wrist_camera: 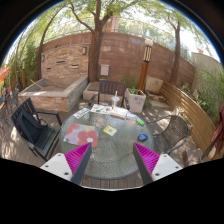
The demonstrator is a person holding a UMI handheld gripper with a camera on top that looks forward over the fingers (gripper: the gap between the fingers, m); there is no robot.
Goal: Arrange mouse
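Mouse not distinguishable among small items on round glass bench (118,140); with jaws spread and empty, approach low, centring before pinching.

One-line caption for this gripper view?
Open hand-held gripper hovers before a glass patio table with scattered items, chairs around it, brick wall behind.

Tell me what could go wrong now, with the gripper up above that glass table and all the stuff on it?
The gripper is open and holds nothing, well short of the round glass table.

1. The table is crowded with small things I can't identify, and I can't pick out the mouse, so the fingers might reach for the wrong one.
2. Coming down, the fingers could knock neighbouring things off the edge.
3. The black chairs stand close around, so the approach could bump one.
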